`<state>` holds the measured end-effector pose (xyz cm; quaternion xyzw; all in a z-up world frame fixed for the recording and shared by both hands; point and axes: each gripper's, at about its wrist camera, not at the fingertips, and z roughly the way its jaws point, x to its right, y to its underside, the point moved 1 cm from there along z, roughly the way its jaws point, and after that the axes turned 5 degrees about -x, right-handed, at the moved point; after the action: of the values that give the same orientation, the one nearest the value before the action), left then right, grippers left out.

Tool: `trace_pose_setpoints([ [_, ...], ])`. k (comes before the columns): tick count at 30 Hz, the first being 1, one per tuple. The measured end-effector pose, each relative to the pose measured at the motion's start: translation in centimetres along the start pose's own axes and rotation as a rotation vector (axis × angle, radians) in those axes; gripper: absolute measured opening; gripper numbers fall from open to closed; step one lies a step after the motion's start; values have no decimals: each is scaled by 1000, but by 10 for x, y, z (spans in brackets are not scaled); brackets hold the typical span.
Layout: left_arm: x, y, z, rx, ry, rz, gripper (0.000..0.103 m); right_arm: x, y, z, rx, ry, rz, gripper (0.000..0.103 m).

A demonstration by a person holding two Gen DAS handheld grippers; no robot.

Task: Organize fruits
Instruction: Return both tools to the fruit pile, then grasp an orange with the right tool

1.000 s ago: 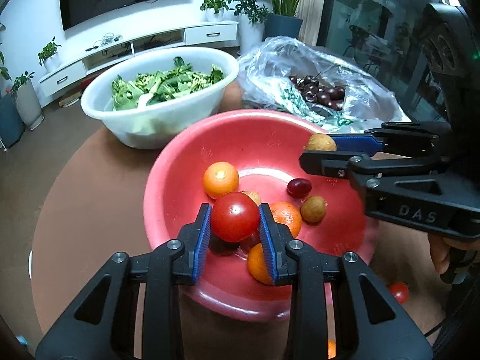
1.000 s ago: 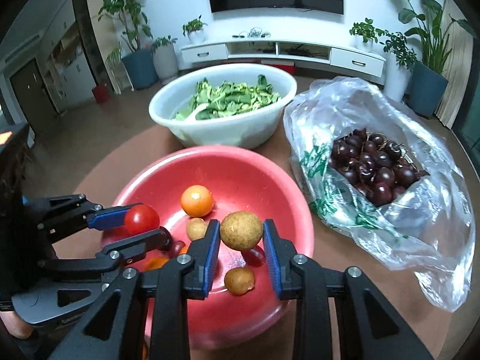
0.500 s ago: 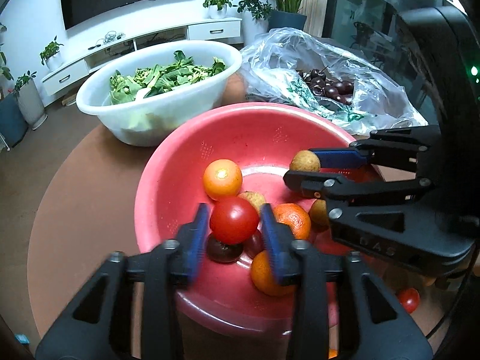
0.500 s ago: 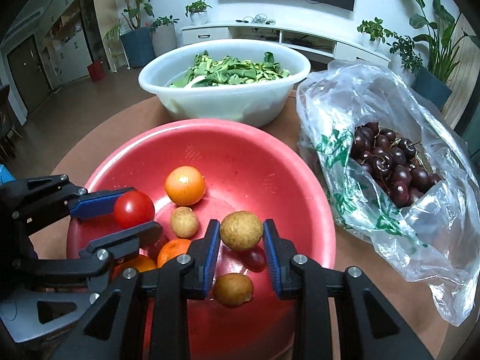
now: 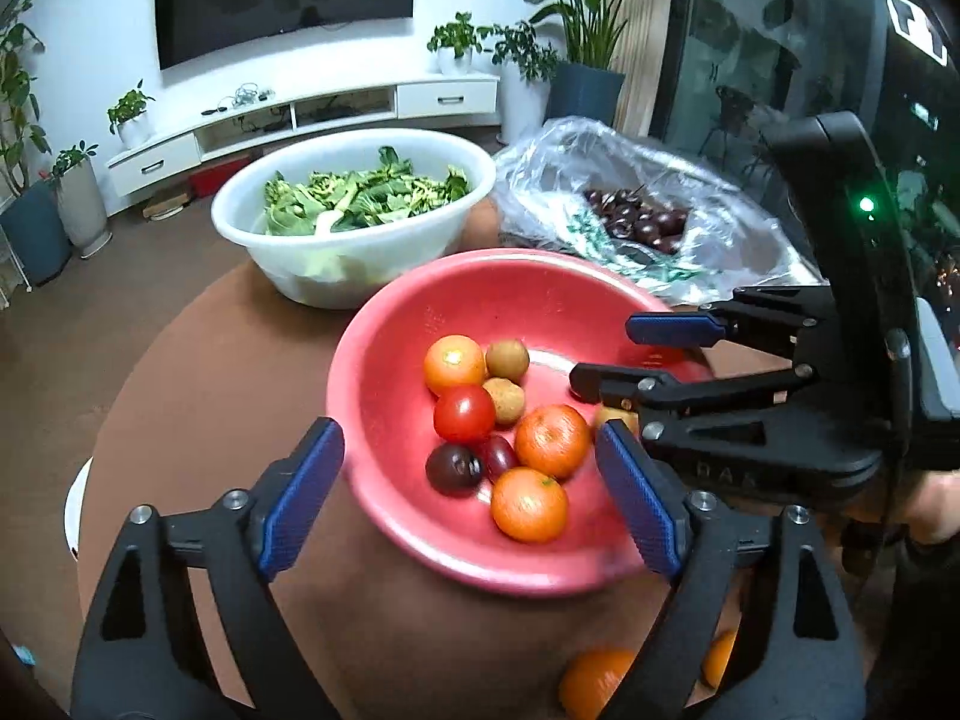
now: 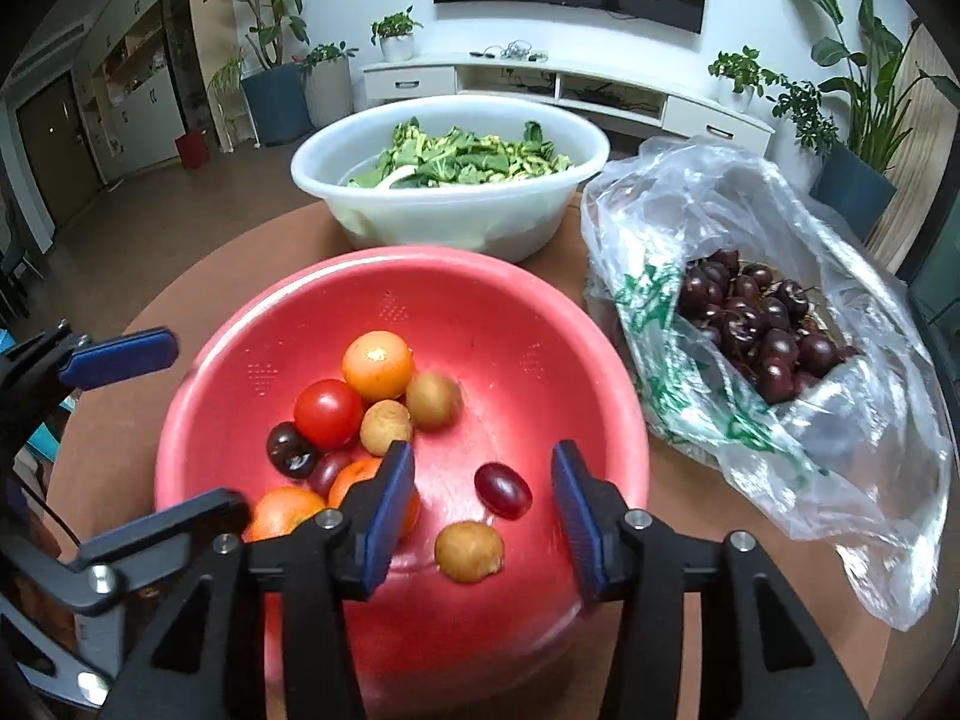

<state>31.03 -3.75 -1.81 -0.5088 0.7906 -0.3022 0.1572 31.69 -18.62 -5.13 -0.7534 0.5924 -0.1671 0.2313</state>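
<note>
A red bowl [image 5: 408,324] [image 6: 480,294] holds several fruits: a red tomato [image 5: 464,413] [image 6: 328,413], oranges [image 5: 552,441], brown round fruits [image 6: 433,399], dark cherries and a grape [image 6: 503,490]. My left gripper [image 5: 471,498] is open and empty over the bowl's near rim; it also shows in the right wrist view [image 6: 156,426]. My right gripper [image 6: 480,510] is open and empty above the bowl; it also shows in the left wrist view [image 5: 624,354]. Loose oranges [image 5: 591,681] lie on the table in front of the bowl.
A white bowl of green leaves [image 5: 354,210] [image 6: 450,174] stands behind the red bowl. A clear plastic bag of dark cherries [image 6: 756,318] [image 5: 636,216] lies at the right. All rest on a round brown table [image 5: 198,360].
Both grippers have opened. The tomato left my left gripper and the brown fruit left my right gripper; both now lie in the red bowl. Both grippers have pulled back a little.
</note>
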Motion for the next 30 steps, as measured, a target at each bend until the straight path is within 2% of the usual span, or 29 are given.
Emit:
trace_pose_setpoints([
  [5, 1, 23, -31, 28, 12, -25, 92, 3, 24, -37, 57, -22, 11, 54],
  [10, 9, 65, -54, 19, 22, -35, 95, 6, 75, -77, 94, -90, 61, 57],
  [14, 27, 103, -64, -10, 33, -18, 95, 4, 126, -95, 92, -136, 107, 57],
  [18, 44, 133, -71, -39, 34, 15, 95, -6, 161, -99, 69, -189, 146, 57],
  [21, 51, 151, -77, -47, 46, 2, 95, -19, 171, -95, 41, -183, 97, 57],
  [25, 54, 164, -80, -66, 60, -5, 95, -31, 166, -96, 49, -182, 29, 57],
  [30, 47, 162, -87, -72, 78, 2, 95, -54, 156, -90, -6, -153, -223, 56],
])
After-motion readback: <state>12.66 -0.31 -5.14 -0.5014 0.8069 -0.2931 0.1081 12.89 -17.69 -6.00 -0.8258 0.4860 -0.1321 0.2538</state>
